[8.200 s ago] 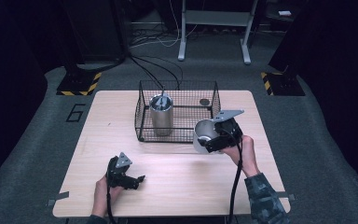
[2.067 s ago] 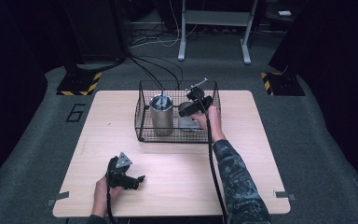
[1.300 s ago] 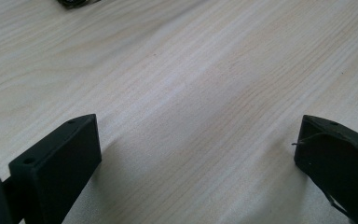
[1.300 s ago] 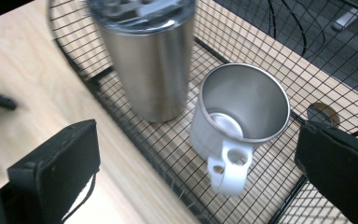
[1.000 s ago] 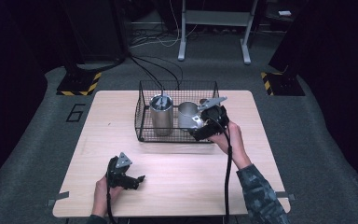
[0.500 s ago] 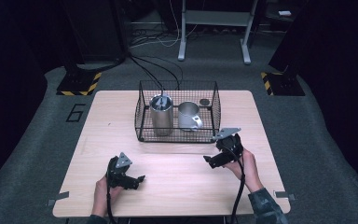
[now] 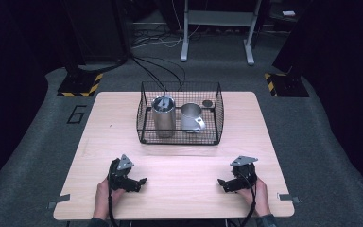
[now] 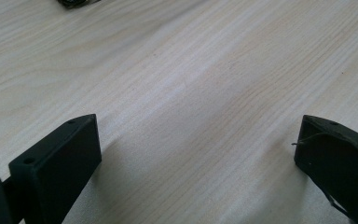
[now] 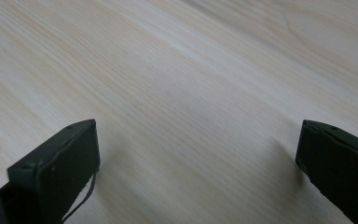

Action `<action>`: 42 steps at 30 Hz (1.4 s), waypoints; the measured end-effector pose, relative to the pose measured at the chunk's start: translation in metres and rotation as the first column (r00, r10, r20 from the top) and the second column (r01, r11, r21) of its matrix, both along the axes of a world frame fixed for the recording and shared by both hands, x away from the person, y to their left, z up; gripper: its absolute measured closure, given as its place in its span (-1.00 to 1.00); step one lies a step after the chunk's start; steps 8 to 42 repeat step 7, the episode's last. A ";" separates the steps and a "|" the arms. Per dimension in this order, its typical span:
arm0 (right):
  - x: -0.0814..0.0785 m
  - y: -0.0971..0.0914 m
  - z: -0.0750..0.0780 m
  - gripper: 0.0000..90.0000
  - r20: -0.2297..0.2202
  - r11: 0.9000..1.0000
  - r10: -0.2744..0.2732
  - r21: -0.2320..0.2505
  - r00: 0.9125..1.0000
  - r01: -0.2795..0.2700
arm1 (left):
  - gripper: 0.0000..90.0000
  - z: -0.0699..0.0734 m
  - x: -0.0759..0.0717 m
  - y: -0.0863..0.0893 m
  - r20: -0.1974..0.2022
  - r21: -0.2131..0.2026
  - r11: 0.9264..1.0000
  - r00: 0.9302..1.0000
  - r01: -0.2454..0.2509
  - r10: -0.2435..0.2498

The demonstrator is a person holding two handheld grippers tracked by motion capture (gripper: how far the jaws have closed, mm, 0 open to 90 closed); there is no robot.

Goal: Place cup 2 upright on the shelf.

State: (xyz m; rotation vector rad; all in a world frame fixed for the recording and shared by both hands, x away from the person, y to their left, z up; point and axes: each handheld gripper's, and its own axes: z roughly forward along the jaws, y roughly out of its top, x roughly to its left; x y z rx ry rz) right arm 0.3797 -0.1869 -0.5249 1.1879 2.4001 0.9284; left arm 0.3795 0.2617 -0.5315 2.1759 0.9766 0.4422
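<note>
With both tongs resting low over the near edge of the table [image 7: 179, 156], I judged the loading step complete and the hands parked. My left gripper [image 7: 139, 181] stood with its jaws spread wide and nothing between them; the left gripper view showed bare wood grain across the gap. My right gripper [image 7: 223, 183] was likewise wide open and empty, its jaws also set apart over plain tabletop. The steel mug [image 7: 190, 117] stood upright inside the wire basket [image 7: 179, 140], right of centre, handle turned toward me, just beside the taller steel canister [image 7: 163, 116] at its left. A small dark disc [image 7: 208, 103] lay in the basket's far right corner, apart from both vessels.

To do this rest well, I judged it best to keep both tongs flat, jaws apart, well clear of the basket's front wall so nothing was nudged. Should the mug need another reach, the mesh sides would bar any sideways approach; entry would have to be from above. The cables trailing from each gripper off the near edge posed the only snag risk I could find.
</note>
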 end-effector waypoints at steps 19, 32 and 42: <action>-0.007 -0.014 -0.005 -1.00 0.050 0.999 -0.045 0.026 0.998 0.043 | -0.99 0.000 0.000 0.000 0.002 0.003 1.000 1.000 0.000 0.000; -0.007 -0.014 -0.005 -1.00 0.050 0.999 -0.045 0.026 0.998 0.043 | -0.99 0.000 0.000 0.000 0.002 0.003 1.000 1.000 0.000 0.000; -0.007 -0.014 -0.005 -1.00 0.050 0.999 -0.045 0.026 0.998 0.043 | -0.99 0.000 0.000 0.000 0.002 0.003 1.000 1.000 0.000 0.000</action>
